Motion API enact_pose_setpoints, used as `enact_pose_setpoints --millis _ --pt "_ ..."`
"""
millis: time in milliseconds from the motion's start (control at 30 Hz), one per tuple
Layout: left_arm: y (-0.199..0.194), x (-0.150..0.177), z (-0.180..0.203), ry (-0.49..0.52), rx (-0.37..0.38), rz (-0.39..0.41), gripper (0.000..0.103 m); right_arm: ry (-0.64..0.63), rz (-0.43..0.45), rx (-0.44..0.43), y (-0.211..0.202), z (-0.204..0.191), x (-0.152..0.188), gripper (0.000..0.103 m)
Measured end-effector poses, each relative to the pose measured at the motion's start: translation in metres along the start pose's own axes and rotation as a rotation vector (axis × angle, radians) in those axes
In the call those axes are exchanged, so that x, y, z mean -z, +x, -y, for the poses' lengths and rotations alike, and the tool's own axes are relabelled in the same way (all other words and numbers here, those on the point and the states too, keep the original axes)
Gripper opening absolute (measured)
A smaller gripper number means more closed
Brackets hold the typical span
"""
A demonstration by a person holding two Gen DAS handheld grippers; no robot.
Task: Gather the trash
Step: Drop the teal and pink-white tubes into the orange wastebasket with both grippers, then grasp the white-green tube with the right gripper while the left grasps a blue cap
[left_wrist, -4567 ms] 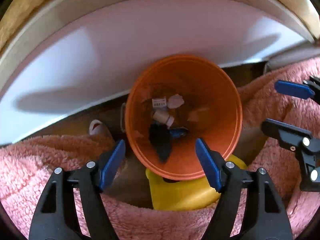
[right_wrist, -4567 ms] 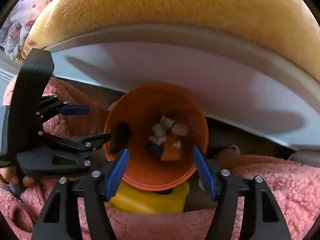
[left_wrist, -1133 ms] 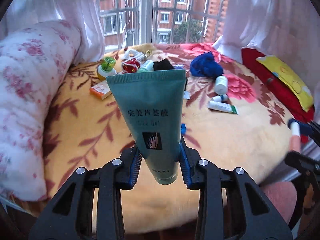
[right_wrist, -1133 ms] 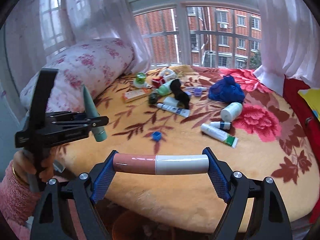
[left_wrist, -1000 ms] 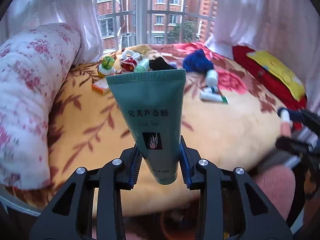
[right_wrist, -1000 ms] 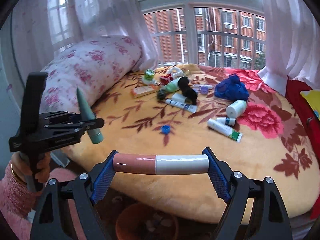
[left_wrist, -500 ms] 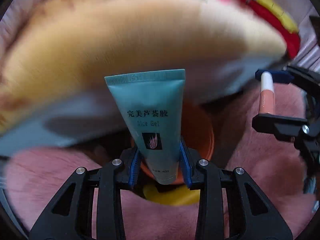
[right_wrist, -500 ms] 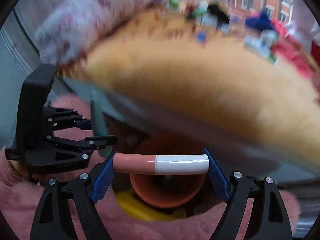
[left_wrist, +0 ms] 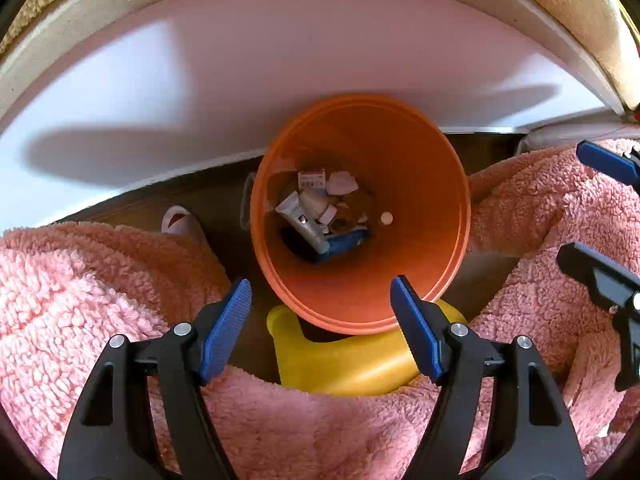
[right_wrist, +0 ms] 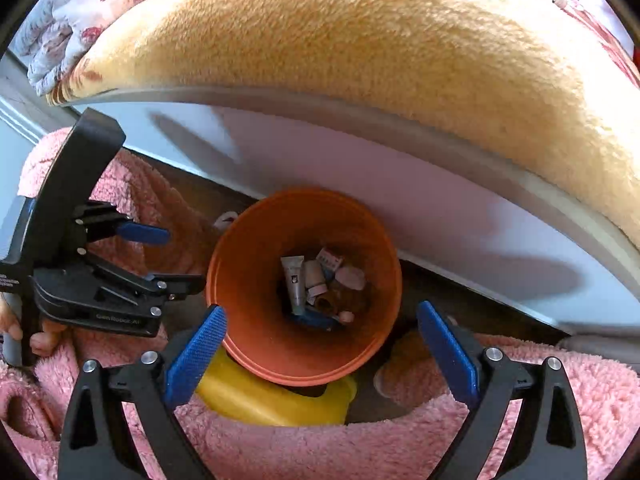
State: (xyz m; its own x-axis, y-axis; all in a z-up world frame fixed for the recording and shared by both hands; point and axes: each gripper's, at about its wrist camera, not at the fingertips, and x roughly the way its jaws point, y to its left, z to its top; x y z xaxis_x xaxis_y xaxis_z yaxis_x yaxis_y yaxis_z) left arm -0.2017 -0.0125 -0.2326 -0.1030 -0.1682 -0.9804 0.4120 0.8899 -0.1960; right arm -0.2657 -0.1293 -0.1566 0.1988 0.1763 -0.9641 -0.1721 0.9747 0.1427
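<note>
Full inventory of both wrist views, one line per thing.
bin: 1, orange, on floor by bed
trash in bin: several pieces, incl. teal tube
yellow container: 1, under bin's near edge
blanket: 1, tan, on bed
bed side panel: 1, white
pink fleece: person's clothing, both sides
left gripper: black, blue pads, just opened, empty
right gripper: same, just opened, empty

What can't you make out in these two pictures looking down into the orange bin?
- Left wrist view: the yellow container is half covered by the orange bin and the pink fleece; its shape is unclear.
- Both views: the trash at the bin's bottom is piled up; the print on the grey-green tube is too small to read.
- Left wrist view: the right tongs are cut off by the edge.
</note>
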Motion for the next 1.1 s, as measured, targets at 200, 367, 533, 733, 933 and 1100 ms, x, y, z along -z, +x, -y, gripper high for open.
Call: enact_pose_setpoints --millis 200,367,533,733,933,1100 --pt "-0.018 0.008 0.007 0.019 -0.012 0.052 0.071 0.022 0.044 -0.008 -0.019 0.007 0.001 0.095" --pt "-0.079 0.007 0.021 0.098 -0.003 0.263 0.071 0.015 0.181 -0.012 -0.075 0.016 -0.010 0.095" --pt "-0.153 0.003 0.030 0.141 -0.042 0.524 0.084 0.040 0.391 0.083 -0.132 0.049 -0.054 0.098" --pt "-0.187 -0.012 0.025 0.108 -0.018 0.630 0.085 0.051 0.449 0.223 -0.119 0.108 -0.140 0.098" --pt "-0.183 -0.029 0.014 0.057 0.003 0.607 0.085 0.027 0.316 0.272 -0.062 0.160 -0.226 0.097" --pt "-0.176 -0.041 -0.001 0.012 -0.005 0.576 0.085 0.076 0.218 0.296 -0.025 0.196 -0.266 0.088"
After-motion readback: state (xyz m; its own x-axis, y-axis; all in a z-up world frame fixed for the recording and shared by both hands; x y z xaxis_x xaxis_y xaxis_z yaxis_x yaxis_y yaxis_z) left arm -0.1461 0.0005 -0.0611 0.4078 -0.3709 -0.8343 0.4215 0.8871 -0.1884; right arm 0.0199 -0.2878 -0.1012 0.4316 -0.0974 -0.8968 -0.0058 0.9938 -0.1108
